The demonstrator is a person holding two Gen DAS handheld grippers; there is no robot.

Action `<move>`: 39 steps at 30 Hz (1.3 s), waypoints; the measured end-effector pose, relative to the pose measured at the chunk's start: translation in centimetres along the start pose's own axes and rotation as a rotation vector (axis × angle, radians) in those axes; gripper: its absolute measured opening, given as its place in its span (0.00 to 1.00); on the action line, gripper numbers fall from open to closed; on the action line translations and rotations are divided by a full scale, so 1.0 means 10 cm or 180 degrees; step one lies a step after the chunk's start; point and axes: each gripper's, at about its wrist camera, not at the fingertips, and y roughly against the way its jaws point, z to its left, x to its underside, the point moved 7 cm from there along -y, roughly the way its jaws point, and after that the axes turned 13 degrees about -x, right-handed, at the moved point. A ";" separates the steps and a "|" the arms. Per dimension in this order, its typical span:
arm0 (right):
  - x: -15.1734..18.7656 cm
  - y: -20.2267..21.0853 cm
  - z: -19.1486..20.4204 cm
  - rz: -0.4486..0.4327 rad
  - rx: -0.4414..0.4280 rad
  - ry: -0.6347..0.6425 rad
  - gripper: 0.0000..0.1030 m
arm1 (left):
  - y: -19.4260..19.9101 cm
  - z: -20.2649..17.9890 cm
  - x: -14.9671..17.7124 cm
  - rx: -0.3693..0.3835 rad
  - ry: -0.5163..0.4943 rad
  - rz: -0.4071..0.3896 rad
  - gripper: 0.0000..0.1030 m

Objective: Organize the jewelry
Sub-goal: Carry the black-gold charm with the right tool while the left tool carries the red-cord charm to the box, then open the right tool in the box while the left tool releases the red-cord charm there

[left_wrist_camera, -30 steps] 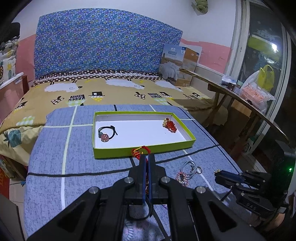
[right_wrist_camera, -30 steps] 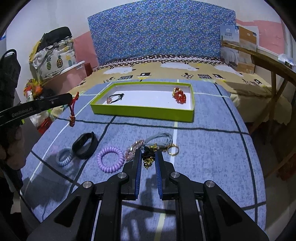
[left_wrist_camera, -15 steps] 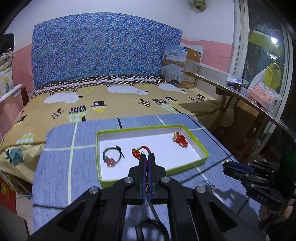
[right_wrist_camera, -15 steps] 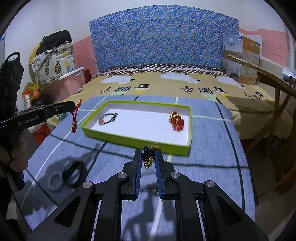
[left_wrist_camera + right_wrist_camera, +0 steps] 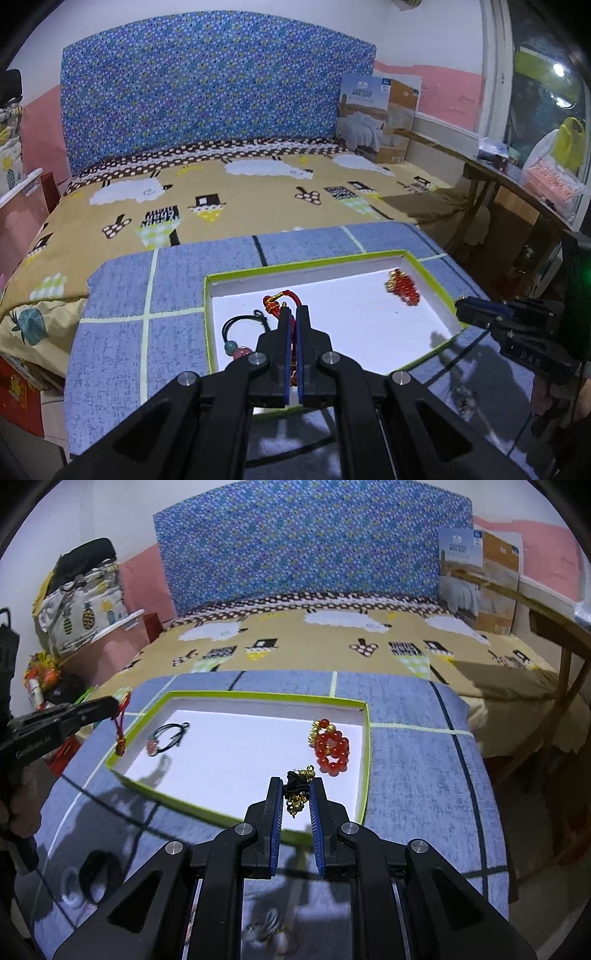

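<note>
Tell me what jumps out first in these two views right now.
The green-rimmed white tray on the blue cloth, with a red bead bracelet at its right end and a black cord bracelet at its left. Both grippers hang over it loaded: the left gripper pinches a red cord charm, the right gripper a black-and-gold piece.

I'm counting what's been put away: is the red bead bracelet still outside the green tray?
No, the red bead bracelet lies inside the green tray, near its right wall.

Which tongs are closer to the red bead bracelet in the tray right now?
Right. The right tongs, holding a black and gold piece, hang just in front of the red bead bracelet. The left tongs hold a red cord over the tray's opposite side.
</note>
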 end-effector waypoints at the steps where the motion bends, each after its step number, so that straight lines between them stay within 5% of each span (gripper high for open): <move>1: 0.00 -0.04 -0.02 0.0020 0.0005 -0.0012 0.14 | -0.05 0.01 0.02 -0.0006 0.0004 0.0032 0.02; 26: 0.09 -0.53 -0.26 0.0425 0.0048 -0.0147 0.16 | -0.56 0.06 0.42 -0.0010 -0.0007 0.0569 0.03; 31: 0.09 -0.45 -0.24 0.0349 0.0047 -0.0138 0.38 | -0.48 0.13 0.41 0.0021 0.0071 0.0542 0.14; 33: 0.08 -0.39 -0.22 0.0303 0.0012 -0.0146 0.39 | -0.43 0.16 0.39 0.0036 0.0115 0.0496 0.21; 39: 0.10 -0.14 -0.11 0.0137 -0.0015 -0.0134 0.39 | -0.15 0.20 0.39 0.0047 0.0152 0.0325 0.22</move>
